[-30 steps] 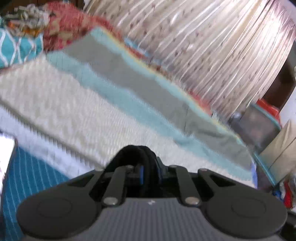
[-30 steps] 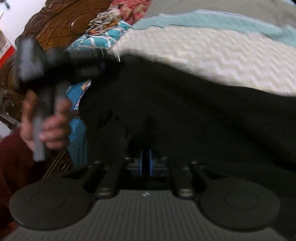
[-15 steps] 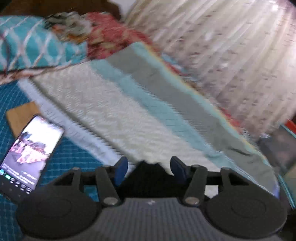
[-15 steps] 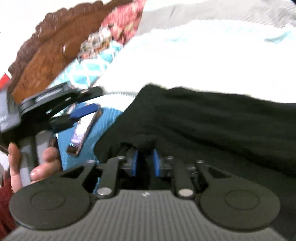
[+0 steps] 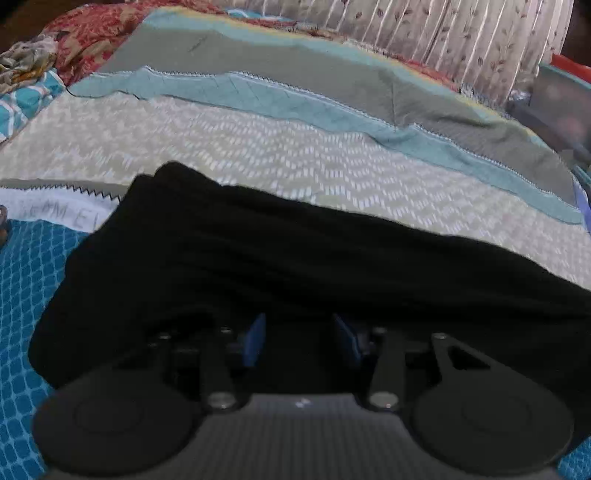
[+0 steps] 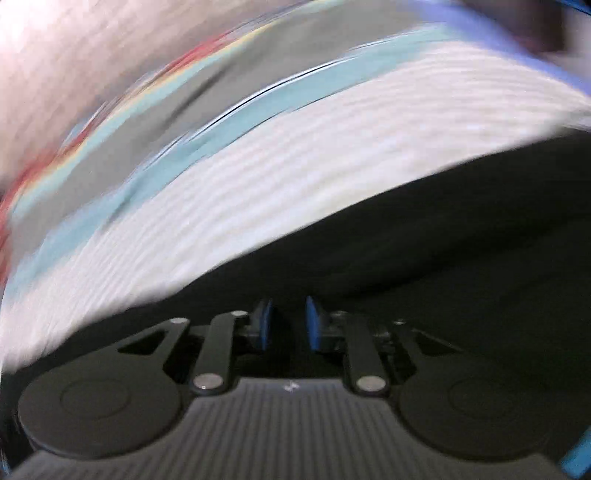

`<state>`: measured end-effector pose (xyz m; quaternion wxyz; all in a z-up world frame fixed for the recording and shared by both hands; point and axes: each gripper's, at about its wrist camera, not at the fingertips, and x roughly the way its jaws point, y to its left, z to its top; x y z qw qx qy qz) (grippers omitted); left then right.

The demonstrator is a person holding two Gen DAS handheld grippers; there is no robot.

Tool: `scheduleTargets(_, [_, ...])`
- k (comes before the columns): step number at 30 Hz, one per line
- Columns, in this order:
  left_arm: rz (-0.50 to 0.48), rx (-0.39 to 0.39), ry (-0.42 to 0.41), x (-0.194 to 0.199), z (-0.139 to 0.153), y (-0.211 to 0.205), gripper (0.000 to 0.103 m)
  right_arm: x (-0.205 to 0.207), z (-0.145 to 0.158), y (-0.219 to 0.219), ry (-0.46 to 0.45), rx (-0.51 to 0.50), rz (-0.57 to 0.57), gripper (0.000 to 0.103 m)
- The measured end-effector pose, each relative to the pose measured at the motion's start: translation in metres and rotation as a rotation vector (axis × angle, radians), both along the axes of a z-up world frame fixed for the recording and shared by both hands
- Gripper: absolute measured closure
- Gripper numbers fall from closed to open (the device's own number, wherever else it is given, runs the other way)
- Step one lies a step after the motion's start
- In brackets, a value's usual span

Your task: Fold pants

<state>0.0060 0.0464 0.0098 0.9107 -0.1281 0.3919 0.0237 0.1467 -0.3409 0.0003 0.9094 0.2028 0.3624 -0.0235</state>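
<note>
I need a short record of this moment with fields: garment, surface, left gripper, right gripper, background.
garment: black pants, lying in a long bundle
surface: bed with cream zigzag cover and teal sheet
left gripper: jaws apart and just closing, black cloth between the pads, no grip visible
right gripper: jaws just closed to a narrow gap over the pants; view blurred, grip unclear
background: floral curtain

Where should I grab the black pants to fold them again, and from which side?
Grip the black pants at the bunched rounded end, coming in from the teal sheet side: that end is thick, lies free and its edge is exposed.
</note>
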Motion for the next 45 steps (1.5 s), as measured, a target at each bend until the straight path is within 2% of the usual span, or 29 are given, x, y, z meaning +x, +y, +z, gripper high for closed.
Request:
scheduleTargets(3, [0.017, 0.004, 0.010, 0.004, 0.014, -0.003, 0.058, -0.020, 0.009, -0.071, -0.022, 0.001, -0.213, 0.088])
scheduleTargets(5, [-0.005, -0.010, -0.018, 0.005, 0.033, -0.017, 0.058, -0.048, 0.017, -0.119, -0.059, 0.031, -0.303, 0.078])
scheduleTargets(6, [-0.025, -0.020, -0.034, 0.004, 0.042, -0.026, 0.057, -0.064, 0.020, -0.135, -0.095, 0.066, -0.328, 0.073])
scheduleTargets(8, [-0.094, -0.037, -0.056, 0.007, 0.054, -0.057, 0.055, -0.100, 0.023, -0.162, -0.183, 0.148, -0.357, 0.057])
scheduleTargets(9, [-0.139, -0.046, -0.057, 0.013, 0.059, -0.076, 0.055, -0.114, 0.021, -0.167, -0.215, 0.181, -0.357, 0.053])
scheduleTargets(11, [-0.231, -0.075, -0.044, 0.024, 0.062, -0.117, 0.054, -0.141, 0.015, -0.177, -0.261, 0.240, -0.356, 0.038])
scheduleTargets(12, [-0.269, -0.091, -0.029, 0.031, 0.061, -0.134, 0.054, -0.152, 0.009, -0.185, -0.270, 0.261, -0.358, 0.035])
scheduleTargets(14, [-0.338, -0.128, 0.012, 0.041, 0.056, -0.172, 0.054, -0.162, -0.006, -0.188, -0.270, 0.307, -0.366, 0.034])
scheduleTargets(15, [-0.363, -0.138, 0.028, 0.043, 0.053, -0.188, 0.054, -0.170, -0.010, -0.204, -0.269, 0.329, -0.368, 0.034])
scheduleTargets(19, [-0.410, -0.115, 0.096, 0.053, 0.032, -0.236, 0.055, -0.174, -0.010, -0.233, -0.298, 0.375, -0.359, 0.034])
scheduleTargets(22, [-0.398, -0.090, 0.149, 0.058, 0.017, -0.255, 0.055, -0.164, 0.003, -0.255, -0.292, 0.359, -0.340, 0.034])
scheduleTargets(26, [-0.381, -0.054, 0.145, 0.057, 0.013, -0.261, 0.053, -0.141, 0.006, -0.267, -0.293, 0.302, -0.332, 0.034])
scheduleTargets(29, [-0.381, -0.042, 0.144, 0.062, 0.016, -0.264, 0.052, -0.120, 0.005, -0.263, -0.296, 0.262, -0.330, 0.035])
scheduleTargets(30, [-0.378, -0.050, 0.149, 0.063, 0.018, -0.263, 0.053, -0.115, 0.005, -0.260, -0.296, 0.248, -0.320, 0.039])
scheduleTargets(31, [-0.376, -0.070, 0.152, 0.064, 0.020, -0.261, 0.053, -0.110, 0.005, -0.258, -0.287, 0.231, -0.308, 0.064])
scheduleTargets(32, [-0.378, -0.102, 0.150, 0.064, 0.024, -0.258, 0.053, -0.105, 0.006, -0.254, -0.258, 0.207, -0.313, 0.079])
scheduleTargets(33, [-0.380, -0.124, 0.143, 0.064, 0.027, -0.255, 0.053, -0.103, 0.009, -0.252, -0.248, 0.204, -0.309, 0.080])
scheduleTargets(35, [-0.369, -0.156, 0.129, 0.062, 0.031, -0.247, 0.053, -0.110, 0.023, -0.239, -0.300, 0.195, -0.260, 0.082])
scheduleTargets(37, [-0.354, -0.193, 0.132, 0.061, 0.032, -0.238, 0.053, -0.115, 0.044, -0.210, -0.339, 0.104, -0.158, 0.082])
scheduleTargets(41, [-0.310, -0.240, 0.141, 0.055, 0.030, -0.219, 0.052, -0.118, 0.065, -0.120, -0.356, -0.113, 0.128, 0.082])
scheduleTargets(45, [-0.283, -0.259, 0.144, 0.043, 0.028, -0.194, 0.051, -0.113, 0.047, -0.031, -0.276, -0.283, 0.420, 0.078])
